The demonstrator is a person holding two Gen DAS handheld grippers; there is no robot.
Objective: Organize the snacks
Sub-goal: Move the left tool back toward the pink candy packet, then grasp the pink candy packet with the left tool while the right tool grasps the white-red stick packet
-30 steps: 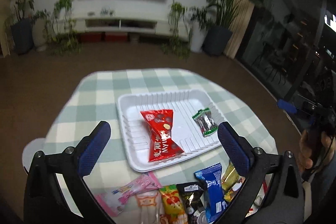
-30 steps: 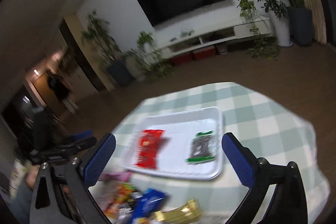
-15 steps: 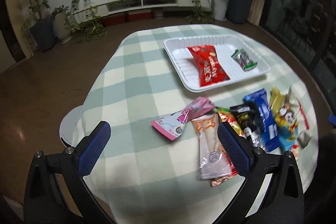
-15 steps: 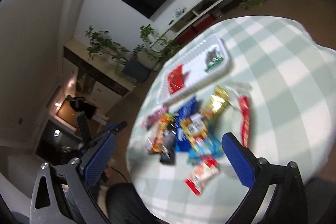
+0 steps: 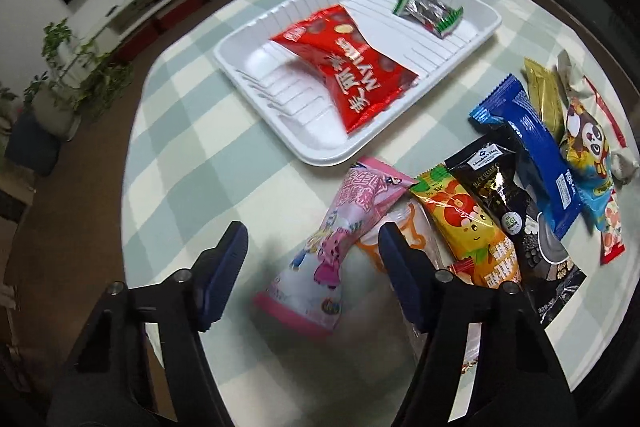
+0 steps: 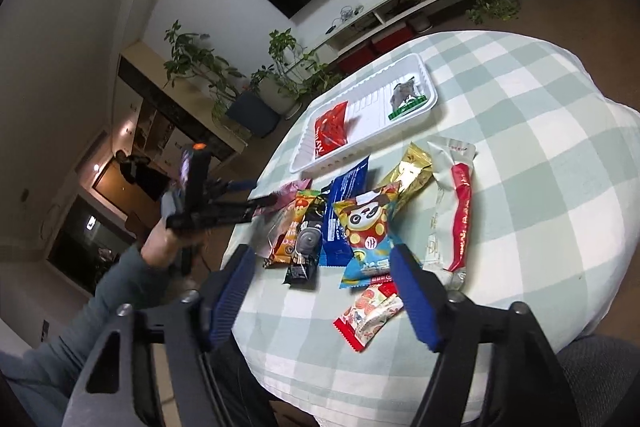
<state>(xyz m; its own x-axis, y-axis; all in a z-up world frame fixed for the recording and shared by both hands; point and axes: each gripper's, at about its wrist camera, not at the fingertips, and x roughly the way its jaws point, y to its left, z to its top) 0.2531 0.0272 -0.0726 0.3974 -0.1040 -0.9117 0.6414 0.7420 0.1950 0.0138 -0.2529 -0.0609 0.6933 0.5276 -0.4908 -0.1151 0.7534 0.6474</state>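
My left gripper (image 5: 312, 261) hangs low over the table, its jaws closing. The pink snack packet (image 5: 340, 227) lies between them, and no pad presses on it. The white tray (image 5: 320, 147) behind holds a red packet (image 5: 352, 67) and a green-black packet (image 5: 428, 9). My right gripper (image 6: 322, 285) hovers over the near end of the snack row, jaws closing on nothing. Ahead of it lie the panda packet (image 6: 366, 231) and a small red-white packet (image 6: 368, 315). From the right wrist, the left gripper (image 6: 260, 193) reaches in by the pink packet (image 6: 290, 191).
Orange (image 5: 464, 223), black (image 5: 504, 203), blue (image 5: 536, 155) and gold (image 5: 544, 99) packets lie side by side near the tray. A long white-red packet (image 6: 456, 203) lies to the right. The round checked table (image 6: 540, 131) drops off close in front. A sleeve (image 6: 120, 291) is at the left.
The left gripper dropped and tipped down onto the pink packet, with its jaws narrower. The right gripper swung back from the tray to the near snacks, and its jaws also narrowed.
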